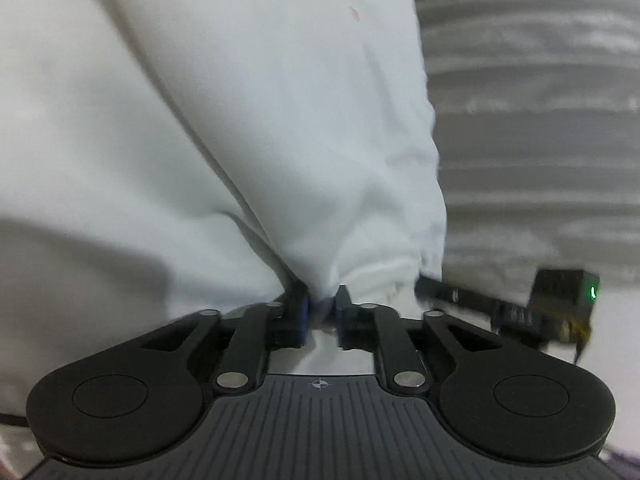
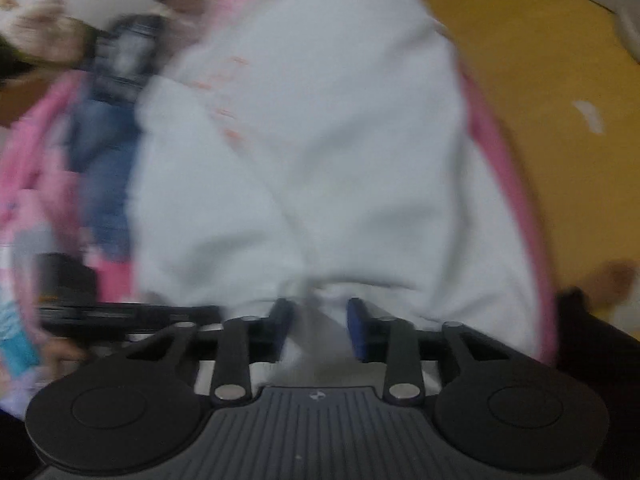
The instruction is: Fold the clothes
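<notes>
A white garment [image 1: 248,120] with small orange marks fills the left wrist view. My left gripper [image 1: 322,306] is shut on a bunched hem of it, cloth pinched between the blue pads. In the right wrist view the same white garment [image 2: 320,160] spreads ahead, blurred by motion. My right gripper [image 2: 318,316] holds a fold of the cloth between its fingers, the jaws a little apart around the fabric. The other gripper's black body [image 1: 560,308] with a green light shows at the right of the left wrist view.
A grey striped surface [image 1: 540,100] lies right of the garment. In the right wrist view a pink cloth [image 2: 36,152] and blue jeans [image 2: 104,152] lie at left, a yellow-brown floor [image 2: 540,100] at right, and a bare foot [image 2: 612,280] near the right edge.
</notes>
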Available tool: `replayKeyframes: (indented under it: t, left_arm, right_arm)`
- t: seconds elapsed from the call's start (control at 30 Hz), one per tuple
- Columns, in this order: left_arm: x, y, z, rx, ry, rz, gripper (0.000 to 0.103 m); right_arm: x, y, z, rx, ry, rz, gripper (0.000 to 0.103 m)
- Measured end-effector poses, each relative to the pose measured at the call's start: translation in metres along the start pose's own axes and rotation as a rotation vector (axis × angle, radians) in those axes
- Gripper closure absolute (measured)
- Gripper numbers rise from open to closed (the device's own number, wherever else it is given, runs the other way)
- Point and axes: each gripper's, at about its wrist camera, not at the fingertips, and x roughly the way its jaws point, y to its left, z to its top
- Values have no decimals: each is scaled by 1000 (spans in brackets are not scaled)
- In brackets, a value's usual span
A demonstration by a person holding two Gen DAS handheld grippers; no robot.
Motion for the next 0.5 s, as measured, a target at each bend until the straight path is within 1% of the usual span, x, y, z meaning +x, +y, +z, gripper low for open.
replayKeyframes:
  t: [0.03,0.07,0.1,0.13,0.17,0.2,0.27,0.3,0.37,0.4,0.43,0.47,0.5]
  left_arm:
    - [-6,-2,-2,23,23,7,81]
    - [-13,-4,-4,42,45,13,81]
    - [-24,-7,-6,65,42,16,82]
    - [-38,-5,-14,97,12,20,82]
    - [-52,-7,-16,135,-35,30,84]
    - [-66,-10,-15,171,-105,48,85]
    - [-86,-11,-10,230,-258,94,85]
    - [-90,-11,-5,275,-342,130,85]
    - [-83,-12,3,377,-440,187,86]
    - [-71,-14,5,439,-448,209,86]
    - [-57,-17,7,504,-444,228,86]
    - [-41,-18,9,545,-425,265,85]
    - [-26,-15,11,555,-406,321,85]
  right_arm:
    - [-5,-1,0,1,-11,-8,61]
    - [-12,2,1,-20,-29,-41,52]
    - [-22,9,2,-64,-63,-91,50]
    - [-29,15,4,-104,-88,-139,50]
    - [-37,23,6,-146,-121,-192,50]
    - [-45,32,8,-184,-171,-221,49]
    - [-48,49,12,-244,-249,-194,45]
    - [-44,59,13,-280,-265,-150,45]
    - [-18,82,13,-374,-239,-57,46]
    - [-2,94,11,-423,-216,-20,46]
    - [3,95,5,-439,-195,-27,46]
    - [4,93,-2,-447,-176,-46,47]
    - [6,90,-9,-455,-156,-65,47]
